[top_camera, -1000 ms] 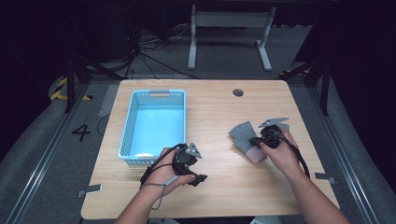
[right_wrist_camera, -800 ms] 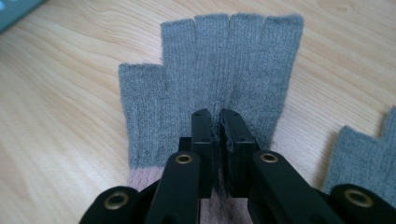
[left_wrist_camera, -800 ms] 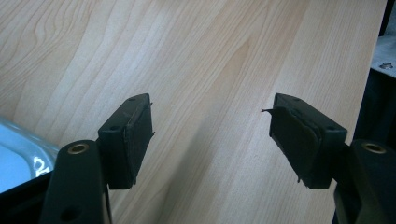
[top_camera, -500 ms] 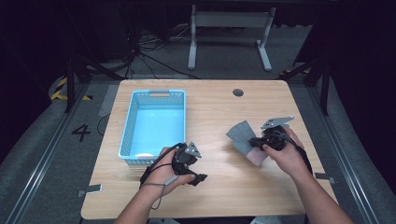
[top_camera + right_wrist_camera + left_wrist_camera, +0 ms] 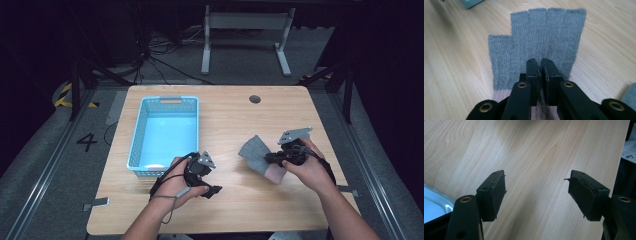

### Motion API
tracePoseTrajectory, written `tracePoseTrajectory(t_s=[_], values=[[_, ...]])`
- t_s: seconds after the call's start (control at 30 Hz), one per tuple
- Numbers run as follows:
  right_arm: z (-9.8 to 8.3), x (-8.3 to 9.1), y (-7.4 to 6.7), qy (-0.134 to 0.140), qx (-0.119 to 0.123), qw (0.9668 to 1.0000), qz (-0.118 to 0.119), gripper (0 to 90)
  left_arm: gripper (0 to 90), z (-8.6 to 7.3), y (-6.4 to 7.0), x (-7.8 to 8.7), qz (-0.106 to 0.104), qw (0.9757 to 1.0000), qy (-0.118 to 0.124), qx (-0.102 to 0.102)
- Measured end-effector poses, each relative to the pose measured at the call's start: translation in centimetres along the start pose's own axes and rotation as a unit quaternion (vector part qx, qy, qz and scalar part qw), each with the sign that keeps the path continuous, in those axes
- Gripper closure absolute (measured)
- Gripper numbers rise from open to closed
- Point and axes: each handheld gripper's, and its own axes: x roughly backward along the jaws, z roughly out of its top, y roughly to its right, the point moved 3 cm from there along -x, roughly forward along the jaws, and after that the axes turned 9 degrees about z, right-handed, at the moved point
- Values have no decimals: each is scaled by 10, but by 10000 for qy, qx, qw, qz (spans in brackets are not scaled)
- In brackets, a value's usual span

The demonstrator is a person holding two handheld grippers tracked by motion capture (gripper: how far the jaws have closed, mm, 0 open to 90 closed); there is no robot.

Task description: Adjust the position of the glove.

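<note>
A grey fingerless glove [image 5: 251, 149] with a pink cuff [image 5: 274, 174] lies flat on the wooden table [image 5: 235, 115], right of centre. My right gripper [image 5: 268, 159] rests on it, held by a hand. In the right gripper view the jaws of the right gripper [image 5: 540, 67] stand almost together, pinching a fold of the glove [image 5: 536, 37] near its pink cuff [image 5: 499, 96]. My left gripper [image 5: 207, 186] sits in a hand near the front of the table, just right of the blue basket [image 5: 137, 145]. In its own view the left gripper [image 5: 536, 192] is open over bare wood.
The blue basket's corner [image 5: 434, 205] shows at the lower left of the left gripper view. A second grey piece of fabric [image 5: 631, 96] lies at the right edge of the right gripper view. A round cable hole [image 5: 255, 99] sits at the table's far side.
The right hand and its gripper have shifted slightly on the glove. The left gripper has stayed where it was.
</note>
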Motion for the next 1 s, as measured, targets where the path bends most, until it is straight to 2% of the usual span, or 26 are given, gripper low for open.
tracePoseTrajectory(t_s=[0.17, 0.33, 0.53, 0.63, 0.73, 0.77, 0.8, 0.87, 0.9, 1.0], values=[[1, -5, -9, -136, 296, 9992, 217, 845, 308, 0, 0, 1, 9, 10000, 35, 10], [1, -11, -13, -214, 404, 9985, 314, 844, 307, 0, 0, 2, 9, 10000, 19, 5], [2, -20, -20, -335, 670, 9960, 496, 842, 307, -2, 0, 3, 36, 10000, 38, 44], [1, -27, -24, -452, 823, 9936, 621, 842, 307, -2, 0, 3, 31, 10000, 34, 29], [0, -31, -26, -510, 867, 9926, 674, 842, 307, -1, 0, 3, 26, 10000, 38, 30], [-1, -34, -28, -586, 1011, 9905, 730, 841, 307, -1, 0, 3, 25, 10000, 38, 28], [-2, -36, -29, -613, 1052, 9896, 764, 840, 307, -1, 0, 3, 27, 10000, 36, 23], [-2, -38, -30, -631, 1064, 9892, 789, 840, 307, -1, 0, 2, 24, 10000, 29, 21], [-3, -41, -32, -693, 1147, 9871, 871, 840, 306, -1, 0, 2, 19, 10000, 26, 16], [-5, -45, -34, -738, 1193, 9860, 897, 839, 306, -1, 0, 2, 15, 10000, 15, 23]])
